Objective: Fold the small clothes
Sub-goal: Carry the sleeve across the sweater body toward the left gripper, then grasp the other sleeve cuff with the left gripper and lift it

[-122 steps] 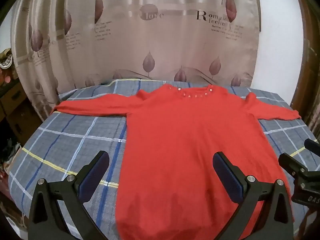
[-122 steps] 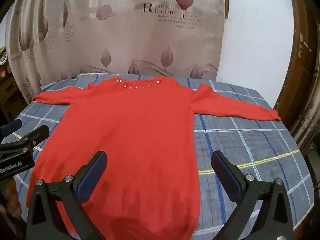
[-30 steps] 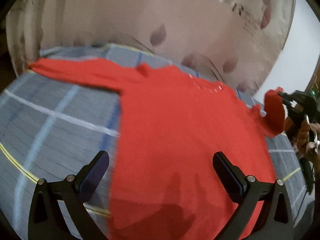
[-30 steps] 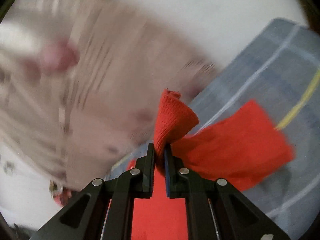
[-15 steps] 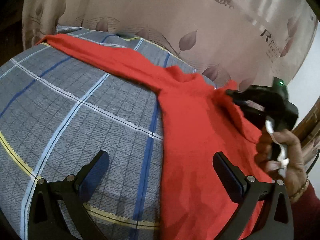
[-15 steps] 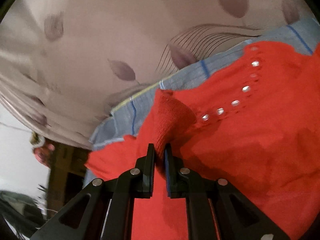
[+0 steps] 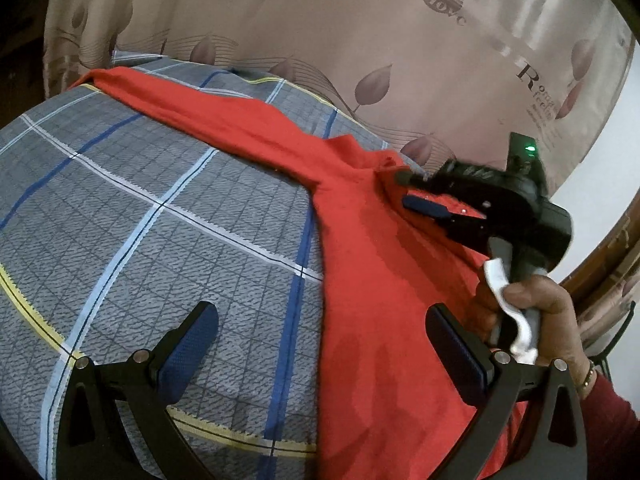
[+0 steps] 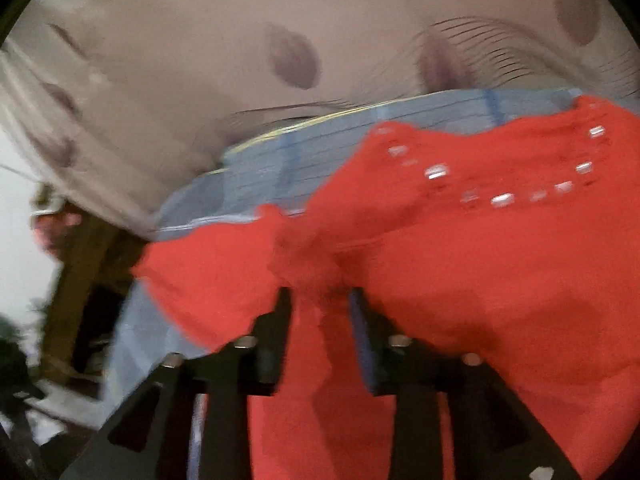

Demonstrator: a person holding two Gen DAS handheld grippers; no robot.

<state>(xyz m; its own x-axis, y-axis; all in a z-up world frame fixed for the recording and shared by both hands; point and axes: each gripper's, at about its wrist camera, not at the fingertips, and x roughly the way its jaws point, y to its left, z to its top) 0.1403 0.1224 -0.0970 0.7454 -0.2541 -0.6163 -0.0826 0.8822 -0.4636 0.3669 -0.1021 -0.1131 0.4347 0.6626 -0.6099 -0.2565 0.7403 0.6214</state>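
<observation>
A red sweater (image 7: 380, 280) lies flat on the plaid bed cover (image 7: 160, 220), its left sleeve (image 7: 180, 96) stretched out toward the far left. My right gripper (image 7: 404, 190), held in a person's hand (image 7: 532, 300), sits low over the chest by the studded neckline (image 8: 502, 200). Its jaws are opening. The cuff of the folded-over right sleeve (image 8: 308, 264) bunches between the fingers of the right gripper (image 8: 318, 300), and the pads stand apart from it. My left gripper (image 7: 322, 312) hovers open and empty over the sweater's left edge.
A beige leaf-print curtain (image 7: 360, 20) hangs close behind the bed. A wooden door frame (image 7: 616, 248) stands at the right. The bed's left edge drops off toward dark furniture (image 8: 80, 280). Bare plaid cover spreads left of the sweater.
The right gripper carried the right sleeve's cuff across onto the sweater's chest near the neckline, and its jaws, shut on the cuff before, have parted. The left gripper has stayed still this last half second.
</observation>
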